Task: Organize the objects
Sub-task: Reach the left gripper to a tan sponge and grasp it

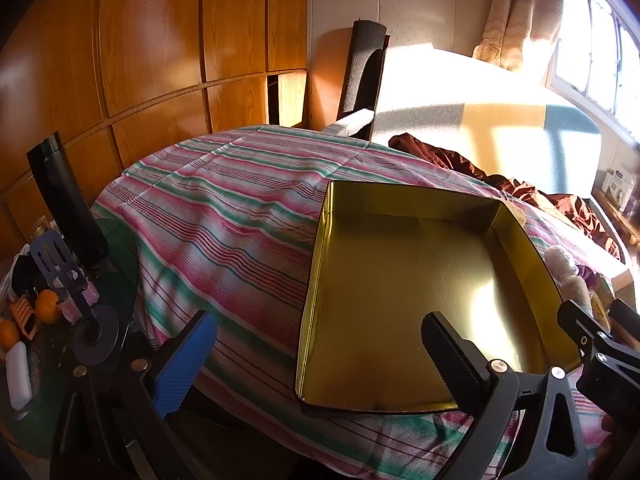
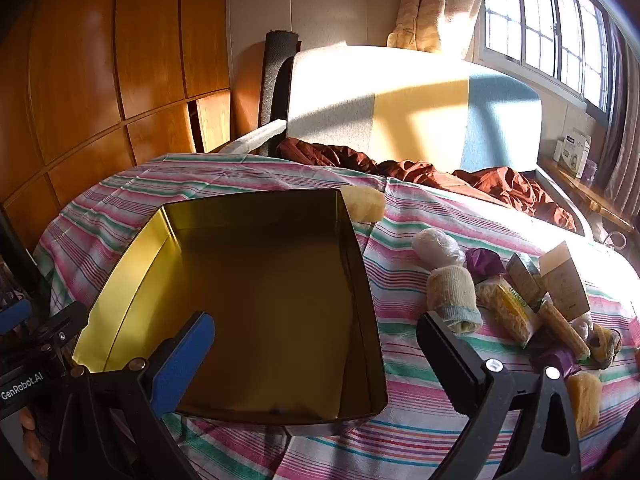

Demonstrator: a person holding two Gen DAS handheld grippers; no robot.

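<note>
An empty gold tin box sits open on the striped tablecloth. My left gripper hovers open over the tin's near left corner, with nothing between its blue and black pads. In the right wrist view the same tin lies below my right gripper, which is also open and empty above the tin's near right wall. Loose items lie right of the tin: a rolled sock, a plastic-wrapped white bundle, a pasta packet, a small carton and a yellow sponge block.
A low side table at the left holds a black flask, oranges, a spatula and a white bar. Behind the table stand a sunlit sofa with a crumpled brown cloth, wooden cupboards and a window.
</note>
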